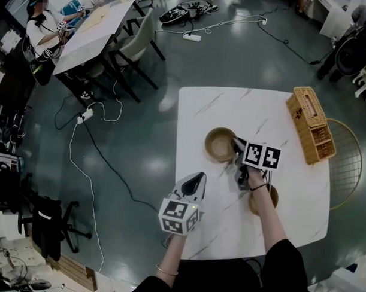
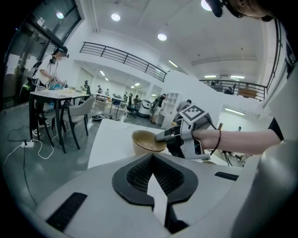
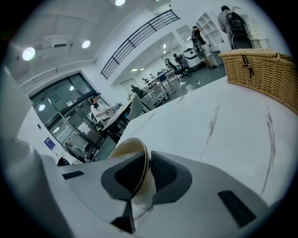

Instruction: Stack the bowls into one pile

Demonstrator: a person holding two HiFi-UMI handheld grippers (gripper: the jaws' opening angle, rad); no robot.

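left gripper point(image 1: 198, 177), lower centre: your jaws closed together, holding nothing. second bowl point(image 1: 264, 201), just right of it, under your right wrist, on the white table point(image 1: 199, 110). right gripper point(image 1: 237, 144), mid frame: your jaws pinch the rim of the first bowl point(image 1: 218, 145). wicker basket point(image 1: 311, 124), upper right.

No words, brands or numbers could be read. The marker cube point(image 1: 262, 155) showed only black-and-white square patterns (codes, not letters); a blue wall sign point(image 3: 49, 143) was illegible
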